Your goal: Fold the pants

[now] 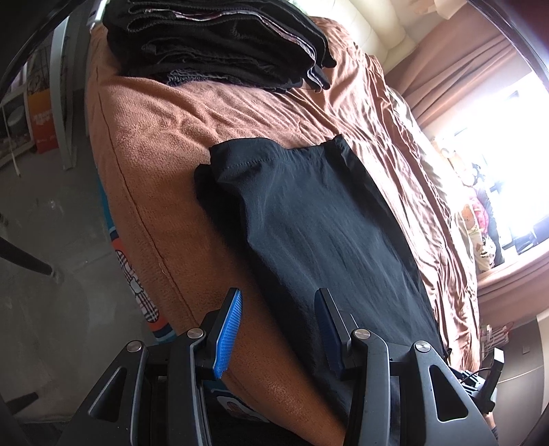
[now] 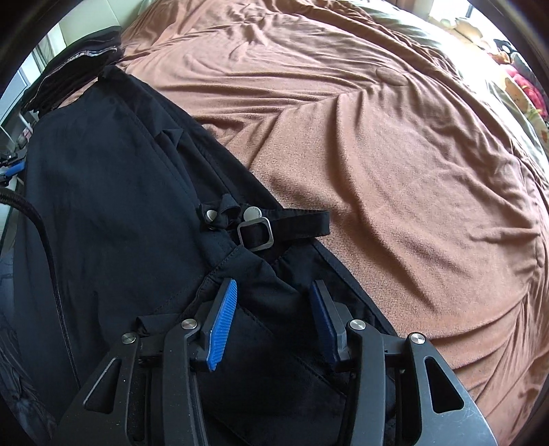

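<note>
A bed [image 1: 164, 144] with a rust-brown cover [image 2: 394, 178] fills most of both views. The cover is creased, with 1 round button tuft [image 2: 391, 77]. A cream padded headboard [image 1: 377, 31] stands at the far end. Brown curtains [image 1: 456, 65] hang beside a bright window [image 1: 514, 144], which supplies strong daylight. The floor [image 1: 51, 212] is grey and mottled. A white shelf unit [image 1: 13, 127] stands at the left.

Daylight flooding from the window [image 1: 507, 144], blown-out glare at the right, black pants [image 2: 103, 192] underexposed, strong fisheye bending, dark vignetted corners, slight blur.
</note>
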`<state>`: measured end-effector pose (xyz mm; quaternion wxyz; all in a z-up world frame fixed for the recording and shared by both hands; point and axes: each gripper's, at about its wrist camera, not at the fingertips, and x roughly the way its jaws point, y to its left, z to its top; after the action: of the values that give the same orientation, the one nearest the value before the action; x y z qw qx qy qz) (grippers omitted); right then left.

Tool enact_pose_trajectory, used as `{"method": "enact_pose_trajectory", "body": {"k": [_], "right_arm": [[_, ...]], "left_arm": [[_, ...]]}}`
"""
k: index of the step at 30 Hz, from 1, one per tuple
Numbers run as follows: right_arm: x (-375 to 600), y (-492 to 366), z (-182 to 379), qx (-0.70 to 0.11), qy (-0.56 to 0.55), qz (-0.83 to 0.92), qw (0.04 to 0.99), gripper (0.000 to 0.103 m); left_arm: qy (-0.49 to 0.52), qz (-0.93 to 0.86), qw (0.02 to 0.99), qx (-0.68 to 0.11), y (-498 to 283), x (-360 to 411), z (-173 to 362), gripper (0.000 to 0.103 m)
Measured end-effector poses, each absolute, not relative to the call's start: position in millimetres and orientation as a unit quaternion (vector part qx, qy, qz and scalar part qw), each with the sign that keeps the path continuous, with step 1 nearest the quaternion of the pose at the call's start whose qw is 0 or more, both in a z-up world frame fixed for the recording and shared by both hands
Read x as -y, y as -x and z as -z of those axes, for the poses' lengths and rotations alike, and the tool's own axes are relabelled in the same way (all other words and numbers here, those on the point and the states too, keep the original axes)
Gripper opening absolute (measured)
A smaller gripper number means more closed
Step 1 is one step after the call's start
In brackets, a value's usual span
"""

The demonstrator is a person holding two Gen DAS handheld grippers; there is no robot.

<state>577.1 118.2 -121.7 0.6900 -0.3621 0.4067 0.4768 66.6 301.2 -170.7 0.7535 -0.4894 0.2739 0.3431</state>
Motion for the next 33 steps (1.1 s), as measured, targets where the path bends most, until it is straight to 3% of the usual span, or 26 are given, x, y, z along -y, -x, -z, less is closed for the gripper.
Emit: {"method": "enact_pose_trajectory", "body": {"k": [4,6,8,9,20,33], "right_arm": [[-121,-574,127,-0.393,0.379,-0.473,0.691,0.040],[-121,-562,125,-0.379,0.392,-0.475,0.690,0.017],[-122,-552,121,-0.357,0.412,-0.465,0.698,0.004],[-122,-549,119,-0.351,0.415,-0.461,0.701,0.002],[-118,-547,93,-0.314,0.396,-0.405,0.762,0.001],[-132,-552,131,-0.352,0.374,-0.379,0.770,0.001]], "left_arm": [[0.490,-0.341,0.753,-0.275,-67,-302,171,0.046],[0.491,-0.341,0.753,-0.275,-67,-302,171,0.046],[0.491,-0.339,0.755,-0.273,-66,-302,170,0.046],[0.490,-0.338,0.756,-0.273,-66,-302,169,0.046],[0.491,-0.338,0.757,-0.267,-64,-311,168,0.046],[0.487,-0.369,0.758,-0.230,-43,-342,162,0.046]]}}
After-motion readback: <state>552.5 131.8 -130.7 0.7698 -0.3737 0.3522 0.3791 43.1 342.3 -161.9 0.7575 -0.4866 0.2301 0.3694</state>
